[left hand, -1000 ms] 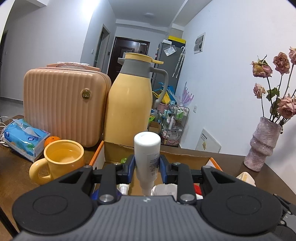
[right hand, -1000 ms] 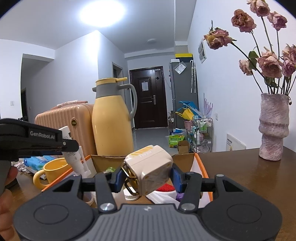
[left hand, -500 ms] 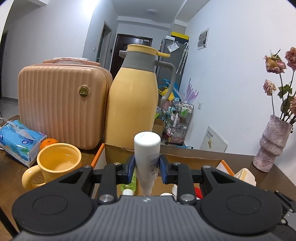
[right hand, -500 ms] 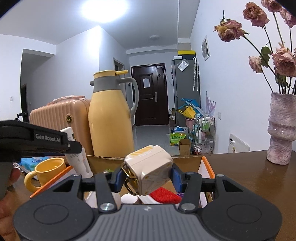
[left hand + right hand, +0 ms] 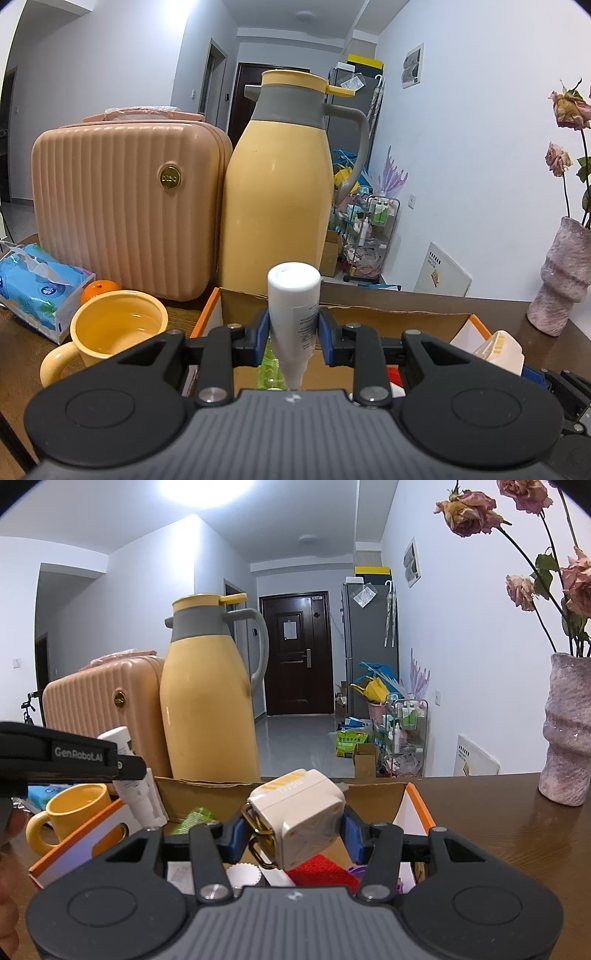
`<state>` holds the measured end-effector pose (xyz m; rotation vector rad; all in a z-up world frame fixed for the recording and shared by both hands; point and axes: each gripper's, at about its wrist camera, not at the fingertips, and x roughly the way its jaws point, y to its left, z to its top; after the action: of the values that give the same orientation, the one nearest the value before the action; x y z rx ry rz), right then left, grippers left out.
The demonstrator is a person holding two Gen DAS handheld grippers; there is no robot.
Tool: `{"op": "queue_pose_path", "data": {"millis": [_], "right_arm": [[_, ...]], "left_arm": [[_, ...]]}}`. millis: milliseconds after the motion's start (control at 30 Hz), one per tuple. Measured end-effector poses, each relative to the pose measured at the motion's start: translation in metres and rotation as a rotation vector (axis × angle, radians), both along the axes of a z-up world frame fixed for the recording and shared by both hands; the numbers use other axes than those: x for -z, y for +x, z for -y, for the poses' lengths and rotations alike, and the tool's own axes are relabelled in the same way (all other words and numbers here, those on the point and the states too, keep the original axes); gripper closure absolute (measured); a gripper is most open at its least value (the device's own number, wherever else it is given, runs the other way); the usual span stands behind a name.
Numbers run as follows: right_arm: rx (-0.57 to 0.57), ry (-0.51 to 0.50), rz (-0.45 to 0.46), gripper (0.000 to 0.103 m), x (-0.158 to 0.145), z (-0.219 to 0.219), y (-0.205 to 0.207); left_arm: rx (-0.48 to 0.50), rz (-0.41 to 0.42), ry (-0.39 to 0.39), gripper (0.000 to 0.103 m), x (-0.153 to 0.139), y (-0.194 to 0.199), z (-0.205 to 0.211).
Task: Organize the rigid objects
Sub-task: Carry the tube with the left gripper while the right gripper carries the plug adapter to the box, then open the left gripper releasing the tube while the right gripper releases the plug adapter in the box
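Both tongs had advanced over the cardboard box since a second before. Left tongs clamped on white tube, right tongs on cream charger. Drop-off looked near.

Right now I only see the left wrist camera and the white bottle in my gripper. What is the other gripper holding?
Observer: The right gripper is clamped on a cream cube-shaped gadget with yellow stripes.
Operator: Is anything hanging off it?
Observer: Yes, a gold clip dangles on its left side.
Operator: What's underneath?
Observer: A red item and a white ridged cap lie in the cardboard box.
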<state>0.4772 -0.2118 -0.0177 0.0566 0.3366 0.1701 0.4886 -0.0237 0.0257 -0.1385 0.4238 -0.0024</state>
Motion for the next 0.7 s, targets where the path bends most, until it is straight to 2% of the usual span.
{"op": "queue_pose_path", "data": {"millis": [200, 267, 300, 333, 400, 433, 500, 567, 700], "right_arm": [[-0.013, -0.009, -0.042, 0.053, 0.0036, -0.0012, 0.0062], [-0.009, 0.002, -0.07, 0.052, 0.0051, 0.0007, 0.0093], [-0.002, 0.009, -0.077, 0.05, 0.0059, 0.002, 0.01], [0.006, 0.01, -0.077, 0.047, 0.0062, 0.0027, 0.0103], [0.011, 0.007, -0.078, 0.03, 0.006, 0.0034, 0.0105], [0.018, 0.004, -0.072, 0.025, 0.0058, 0.0034, 0.0097], [0.032, -0.002, -0.061, 0.01, 0.0059, 0.0032, 0.0084], [0.048, -0.005, -0.052, 0.002, 0.0056, 0.0038, 0.0067], [0.06, -0.007, -0.046, 0.0, 0.0044, 0.0052, 0.0049]], "left_arm": [[0.018, -0.016, 0.011, 0.072, 0.0035, 0.0033, 0.0006], [0.027, -0.026, 0.011, 0.05, 0.006, 0.0038, 0.0009], [0.031, -0.03, 0.01, 0.03, 0.0073, 0.0039, 0.001], [0.031, -0.03, 0.009, 0.016, 0.0083, 0.0033, 0.0009], [0.01, -0.015, 0.02, 0.007, 0.0095, 0.001, 0.0013], [-0.003, -0.007, 0.03, 0.003, 0.0093, -0.0007, 0.002], [-0.015, 0.009, 0.038, 0.0, 0.0086, -0.0037, 0.0024], [-0.024, 0.01, 0.041, 0.0, 0.0086, -0.0046, 0.0031], [-0.038, 0.009, 0.056, 0.0, 0.0101, -0.0049, 0.0055]]}}
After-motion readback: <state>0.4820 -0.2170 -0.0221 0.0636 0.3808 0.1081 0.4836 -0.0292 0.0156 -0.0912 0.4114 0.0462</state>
